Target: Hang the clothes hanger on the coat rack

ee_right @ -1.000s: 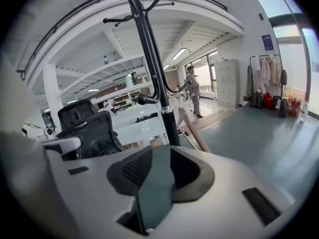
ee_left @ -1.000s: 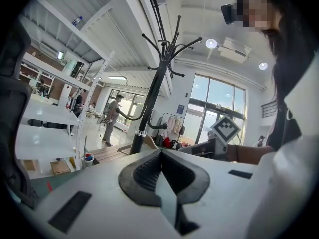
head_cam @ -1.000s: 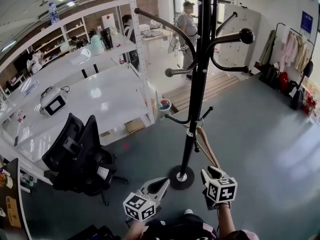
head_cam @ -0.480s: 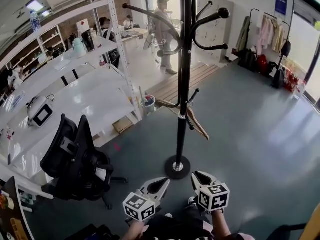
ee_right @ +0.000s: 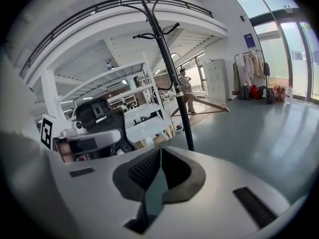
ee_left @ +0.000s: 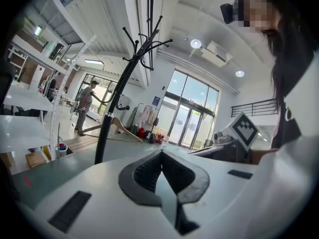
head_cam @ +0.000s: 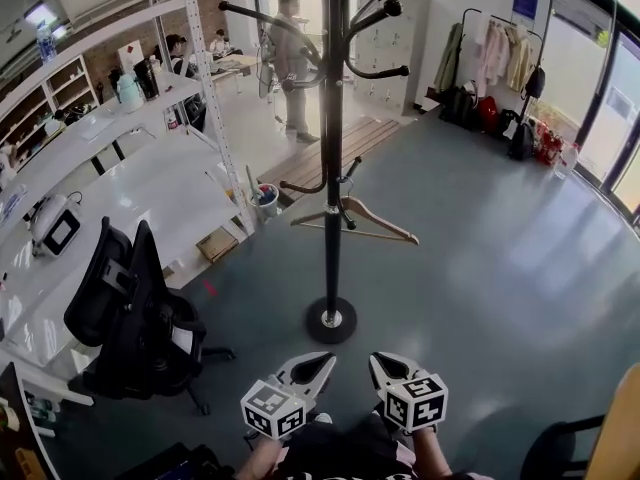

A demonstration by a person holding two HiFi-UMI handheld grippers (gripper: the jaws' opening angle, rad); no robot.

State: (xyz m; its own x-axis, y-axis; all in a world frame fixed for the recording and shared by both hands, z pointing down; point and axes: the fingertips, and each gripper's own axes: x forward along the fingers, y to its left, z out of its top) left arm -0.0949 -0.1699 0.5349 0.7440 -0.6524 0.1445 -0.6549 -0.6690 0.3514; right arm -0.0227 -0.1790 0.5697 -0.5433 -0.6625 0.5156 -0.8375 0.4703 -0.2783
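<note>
Left hand-held gripper [head_cam: 314, 366]: closest in, short of the coat rack [head_cam: 332, 148] and a touch left of its base; pressed together, tips meeting, pinching nothing.
Right hand-held gripper [head_cam: 386, 365]: right alongside, short of the coat rack and a touch right of its base; just been closing and now pressed together, pads tip to tip, nothing between them.
Floor [head_cam: 480, 298]: grey and glossy, spread all round the coat rack.
Coat rack: black pole, upright on a round base, long curved pegs up top and shorter ones lower down; dead ahead of both hand-held grippers.
Office chair [head_cam: 130, 303]: black, left of the coat rack, well apart from it.
Clothes hanger [head_cam: 372, 225]: wooden, hooked over a low peg of the coat rack, hanging close by the pole, one arm out to the right of it, the other just left; touched by neither hand-held gripper.
Bench [head_cam: 150, 183]: white and long, left of the coat rack, running away past the office chair.
Bucket [head_cam: 266, 199]: small, coloured bits inside, left of the coat rack and a little beyond it.
Wooden platform [head_cam: 345, 143]: low slatted boards on the floor beyond the coat rack.
Person [head_cam: 290, 53]: standing farther back, just left of the coat rack's pole.
Garment rail [head_cam: 495, 43]: far off, right of the coat rack, pale clothes hanging, bags below.
</note>
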